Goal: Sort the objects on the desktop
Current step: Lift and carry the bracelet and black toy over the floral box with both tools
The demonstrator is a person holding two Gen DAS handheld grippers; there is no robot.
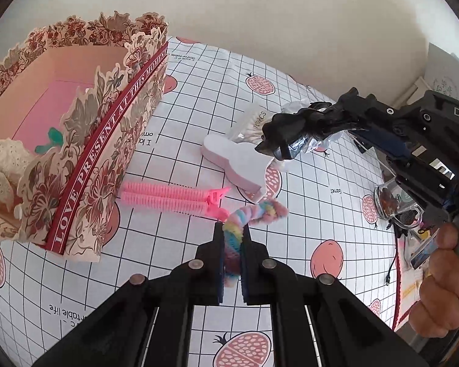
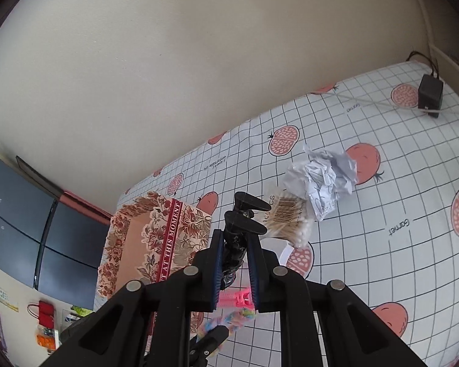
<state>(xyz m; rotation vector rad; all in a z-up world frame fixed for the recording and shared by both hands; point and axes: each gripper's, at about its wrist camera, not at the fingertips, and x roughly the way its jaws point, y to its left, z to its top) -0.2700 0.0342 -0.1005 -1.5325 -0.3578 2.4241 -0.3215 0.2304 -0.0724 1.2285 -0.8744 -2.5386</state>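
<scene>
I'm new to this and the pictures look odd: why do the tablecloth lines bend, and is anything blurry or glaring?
Left wrist view: the fisheye lens bows the tablecloth grid and darkens the corners; light is soft, without harsh glare, and the floral box looks sharp. Right wrist view: same curving, the wall evenly lit, the crumpled paper clear.

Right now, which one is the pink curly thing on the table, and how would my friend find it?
Start at the big flowery gift box with the red ribbon stripe, standing on the checked fruit tablecloth. Right at its foot lies the pink hair roller clip, flat on the cloth. It is the only bright pink ribbed thing there; the white plastic piece beyond it is smooth, and the pastel fuzzy stick beside it is rainbow-coloured.
</scene>
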